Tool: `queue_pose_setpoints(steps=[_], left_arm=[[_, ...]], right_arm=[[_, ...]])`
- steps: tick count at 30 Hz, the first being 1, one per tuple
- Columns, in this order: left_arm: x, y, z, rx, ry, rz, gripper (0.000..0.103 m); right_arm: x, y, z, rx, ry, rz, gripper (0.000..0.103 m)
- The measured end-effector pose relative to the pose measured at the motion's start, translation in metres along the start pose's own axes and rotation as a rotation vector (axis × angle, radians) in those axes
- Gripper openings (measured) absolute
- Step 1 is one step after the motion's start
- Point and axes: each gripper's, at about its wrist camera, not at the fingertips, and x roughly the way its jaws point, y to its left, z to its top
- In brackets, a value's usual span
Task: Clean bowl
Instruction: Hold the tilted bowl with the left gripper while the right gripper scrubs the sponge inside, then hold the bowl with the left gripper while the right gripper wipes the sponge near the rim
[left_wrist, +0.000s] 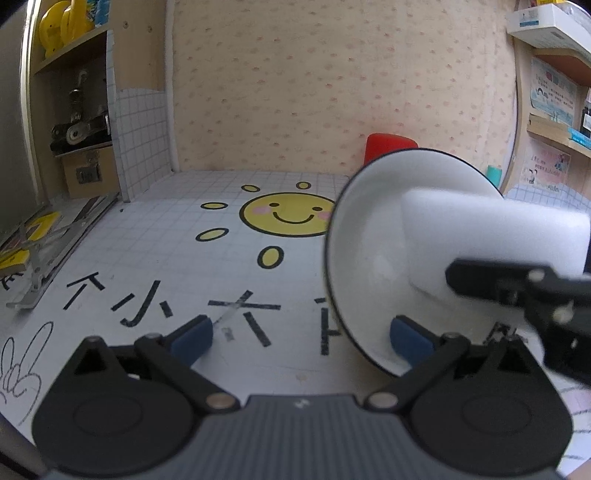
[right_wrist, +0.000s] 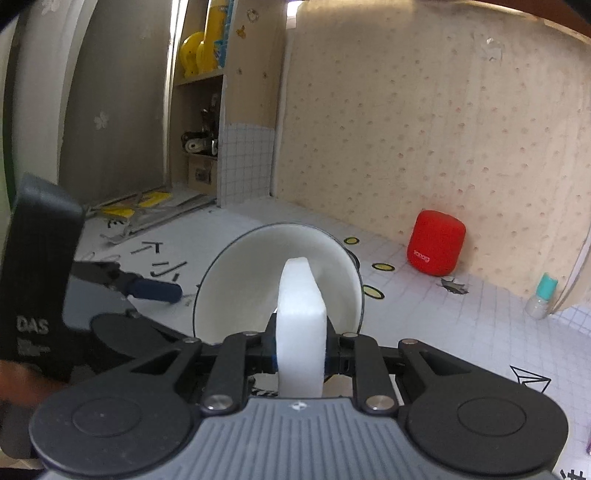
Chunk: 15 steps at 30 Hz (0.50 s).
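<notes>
The right gripper (right_wrist: 300, 350) was clamped on a white sponge (right_wrist: 301, 325) that reached into the tilted white bowl (right_wrist: 258, 280).
The bowl stood on its edge on the worktop (left_wrist: 184, 266), mouth turned toward the sponge. The left gripper (left_wrist: 301, 338) had its blue pads (left_wrist: 192, 338) spread wide, the right-hand pad touching the bowl's lower rim and nothing gripped between them. A red speaker (right_wrist: 436, 243) sat against the wall behind, and a small teal-capped bottle (right_wrist: 542, 297) stood farther right.

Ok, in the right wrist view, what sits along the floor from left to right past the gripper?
left gripper → white bowl, with the white sponge reaching into it → red speaker → small teal-capped bottle.
</notes>
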Motion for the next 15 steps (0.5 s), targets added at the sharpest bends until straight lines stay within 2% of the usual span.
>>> queue_pose_setpoints(steps=[4, 9, 15], left_arm=[[0.003, 0.004, 0.006, -0.004, -0.001, -0.002, 0.103], [0.005, 0.008, 0.010, -0.017, -0.001, -0.003, 0.103], [0.011, 0.023, 0.020, -0.039, -0.004, 0.014, 0.103]], right_arm=[[-0.007, 0.000, 0.004, -0.011, -0.035, -0.027, 0.018], [0.003, 0.001, -0.002, -0.015, 0.015, -0.025, 0.018], [0.005, 0.002, -0.005, -0.028, 0.032, -0.012, 0.018]])
